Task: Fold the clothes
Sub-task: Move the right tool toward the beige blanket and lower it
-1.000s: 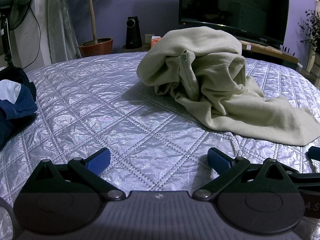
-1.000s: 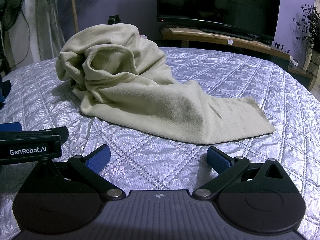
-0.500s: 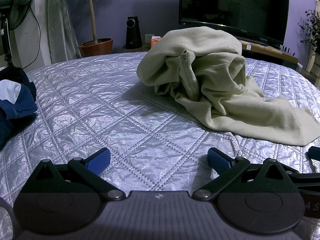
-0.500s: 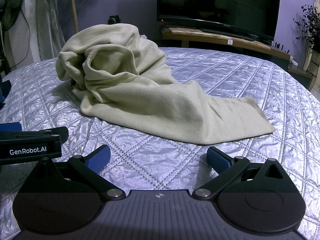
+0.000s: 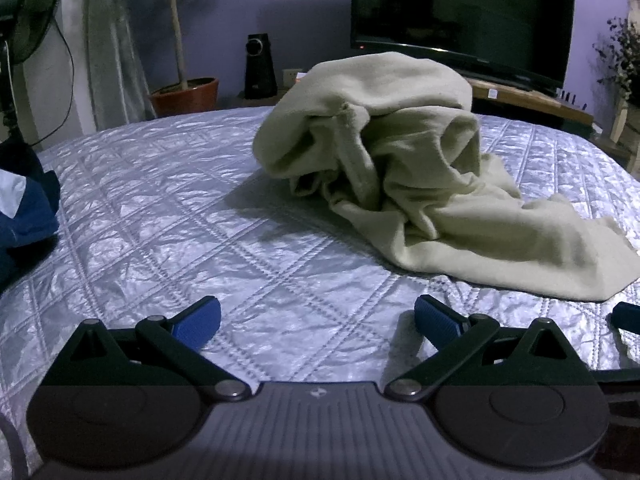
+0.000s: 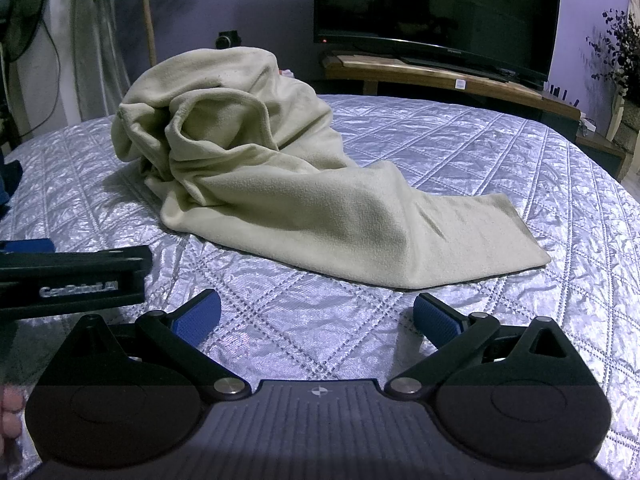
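Observation:
A crumpled cream fleece garment point(image 5: 404, 168) lies heaped on the silver quilted bedspread point(image 5: 200, 220), with one flat end trailing to the right point(image 6: 460, 240). My left gripper point(image 5: 318, 322) hovers low over the quilt, short of the heap, open with nothing between its blue pads. My right gripper point(image 6: 318, 320) is also open and empty, just before the garment's near edge. The left gripper's body point(image 6: 72, 280) shows at the left of the right wrist view. A blue pad of the right gripper point(image 5: 626, 316) peeks in at the right edge of the left wrist view.
Dark blue and white clothes point(image 5: 24, 208) lie at the bed's left edge. Beyond the bed are a potted plant point(image 5: 184, 92), a standing fan point(image 5: 28, 20), a black speaker point(image 5: 260, 66), and a television point(image 6: 436, 12) on a wooden stand point(image 6: 452, 80).
Both grippers have moved slightly forward toward the garment, which now looms a little larger. Both jaws stay open and the cloth has not moved.

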{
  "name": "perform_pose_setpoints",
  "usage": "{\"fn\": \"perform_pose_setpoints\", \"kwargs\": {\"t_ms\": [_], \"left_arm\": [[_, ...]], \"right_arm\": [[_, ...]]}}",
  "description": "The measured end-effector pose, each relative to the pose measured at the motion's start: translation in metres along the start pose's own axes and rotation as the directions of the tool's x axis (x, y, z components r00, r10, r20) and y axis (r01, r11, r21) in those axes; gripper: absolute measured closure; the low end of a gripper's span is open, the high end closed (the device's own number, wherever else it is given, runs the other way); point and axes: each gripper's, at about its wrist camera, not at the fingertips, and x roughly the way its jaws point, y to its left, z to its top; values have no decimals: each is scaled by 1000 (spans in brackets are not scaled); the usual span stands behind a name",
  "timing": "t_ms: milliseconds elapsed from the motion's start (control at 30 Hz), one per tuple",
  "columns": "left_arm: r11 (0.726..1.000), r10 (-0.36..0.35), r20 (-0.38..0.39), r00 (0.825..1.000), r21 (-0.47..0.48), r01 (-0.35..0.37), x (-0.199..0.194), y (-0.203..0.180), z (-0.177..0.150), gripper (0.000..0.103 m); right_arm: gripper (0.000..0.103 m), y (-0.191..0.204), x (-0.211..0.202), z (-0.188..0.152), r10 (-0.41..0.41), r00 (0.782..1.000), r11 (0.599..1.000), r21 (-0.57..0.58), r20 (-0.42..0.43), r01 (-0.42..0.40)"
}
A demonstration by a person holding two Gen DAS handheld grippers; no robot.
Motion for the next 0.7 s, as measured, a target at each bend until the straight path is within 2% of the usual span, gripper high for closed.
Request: {"fn": "perform_pose_setpoints", "kwargs": {"t_ms": [400,533,633,700], "left_arm": [[999,-36,-24,999,13,36,3,1,6,1],[1000,24,-87,996,-17,-26,3,-4,13,1],[999,25,-182,983,-17,-28,4,-6,25,1],[1000,19,-220,975,-11,-22,5,-5,29,1]], "right_arm": [[0,0,0,0,0,1000,1000,-1,0,0],[0,0,0,0,0,1000,1000,-1,0,0],[0,1,0,1,-3,1000,1000,-7,0,3],[0,1,0,1,-5,1000,1000,-10,0,5]]}}
